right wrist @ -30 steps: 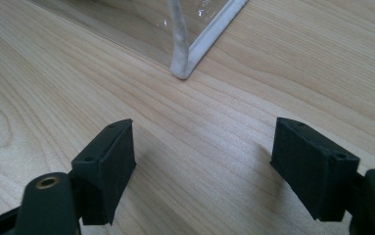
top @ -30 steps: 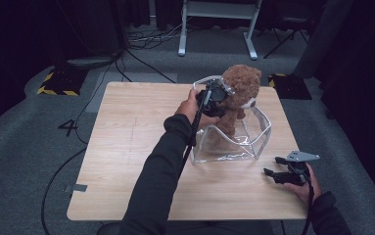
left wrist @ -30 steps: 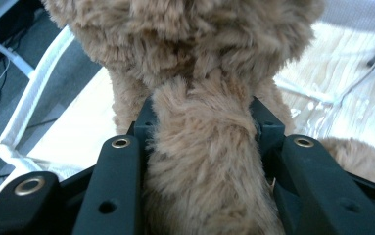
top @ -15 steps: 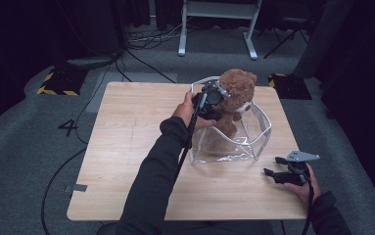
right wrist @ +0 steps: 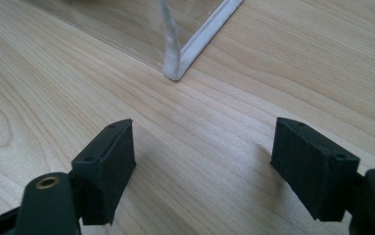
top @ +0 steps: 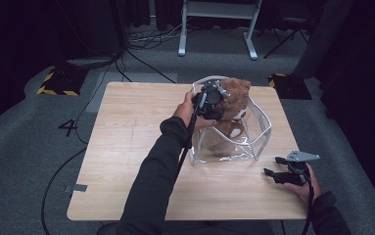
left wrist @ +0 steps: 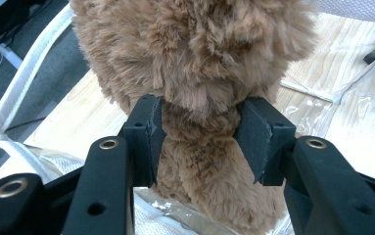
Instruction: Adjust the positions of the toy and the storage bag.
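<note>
Nearest the person, the right tongs (top: pixel 279 175) sit low over the pale wooden tabletop (top: pixel 126 147), close to its near right corner, jaws spread wide with nothing but bare wood grain between them. In the right gripper view, those tongs (right wrist: pixel 202 166) look straight at the white-edged bottom corner of the clear plastic bag (right wrist: pixel 185 54), which stands a little way ahead, apart from the pads.

Further in, the dark sleeve (top: pixel 155 181) of the left arm stretches up the middle of the tabletop to the left tongs (top: pixel 213 100), held at the rim of the clear plastic bag (top: pixel 253 142). The fluffy brown teddy bear (top: pixel 231 105) sits upright inside that bag, head poking out above the rim. In the left gripper view, the left tongs (left wrist: pixel 199 139) straddle the teddy bear (left wrist: pixel 195 63) at the narrow neck just under the head; the jaws have just been opening, and both pads (left wrist: pixel 146 132) now rest against the fur at either side, the grip easing rather than pinching hard.

Beyond the tabletop, grey carpet (top: pixel 38 132) runs off into the dark, crossed by black cables (top: pixel 141 58).
</note>
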Tool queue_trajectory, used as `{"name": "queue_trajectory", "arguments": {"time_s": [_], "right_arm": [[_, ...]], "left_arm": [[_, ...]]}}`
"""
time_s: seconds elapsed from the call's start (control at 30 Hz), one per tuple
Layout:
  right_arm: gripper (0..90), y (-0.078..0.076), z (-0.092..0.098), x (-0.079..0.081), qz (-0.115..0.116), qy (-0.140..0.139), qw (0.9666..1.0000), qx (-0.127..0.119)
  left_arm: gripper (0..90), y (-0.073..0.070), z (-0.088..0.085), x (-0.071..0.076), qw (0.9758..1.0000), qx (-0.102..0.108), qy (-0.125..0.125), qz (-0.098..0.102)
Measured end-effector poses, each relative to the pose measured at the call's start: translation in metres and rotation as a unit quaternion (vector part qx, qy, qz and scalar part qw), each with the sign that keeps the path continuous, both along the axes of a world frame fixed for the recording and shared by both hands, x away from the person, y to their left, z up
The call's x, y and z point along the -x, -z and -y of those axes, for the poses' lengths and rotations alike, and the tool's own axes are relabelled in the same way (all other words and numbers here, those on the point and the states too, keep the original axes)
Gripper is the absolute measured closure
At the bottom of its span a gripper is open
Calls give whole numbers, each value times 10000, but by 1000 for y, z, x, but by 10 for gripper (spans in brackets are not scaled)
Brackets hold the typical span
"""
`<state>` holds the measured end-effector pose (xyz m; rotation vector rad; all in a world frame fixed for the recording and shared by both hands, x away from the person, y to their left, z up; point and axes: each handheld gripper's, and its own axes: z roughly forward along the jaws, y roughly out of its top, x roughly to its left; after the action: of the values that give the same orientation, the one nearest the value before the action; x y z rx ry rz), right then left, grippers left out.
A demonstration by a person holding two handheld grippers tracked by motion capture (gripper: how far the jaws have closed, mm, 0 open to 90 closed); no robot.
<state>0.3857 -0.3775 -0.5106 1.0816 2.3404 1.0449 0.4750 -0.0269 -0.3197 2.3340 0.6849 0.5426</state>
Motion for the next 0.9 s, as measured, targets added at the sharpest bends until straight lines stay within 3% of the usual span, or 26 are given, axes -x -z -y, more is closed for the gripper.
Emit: {"name": "queue_trajectory", "arguments": {"time_s": [0.43,0.67,0.9], "right_arm": [[241,0,0,0,-2,-4,10000,1],[241,0,0,0,-2,-4,10000,0],[241,0,0,0,-2,-3,10000,-2]], "left_arm": [[464,1,-3,-1,9999,63,-106,-13],[414,-3,-9,1,9997,168,-172,79],[360,-7,-17,5,9994,115,-266,184]]}}
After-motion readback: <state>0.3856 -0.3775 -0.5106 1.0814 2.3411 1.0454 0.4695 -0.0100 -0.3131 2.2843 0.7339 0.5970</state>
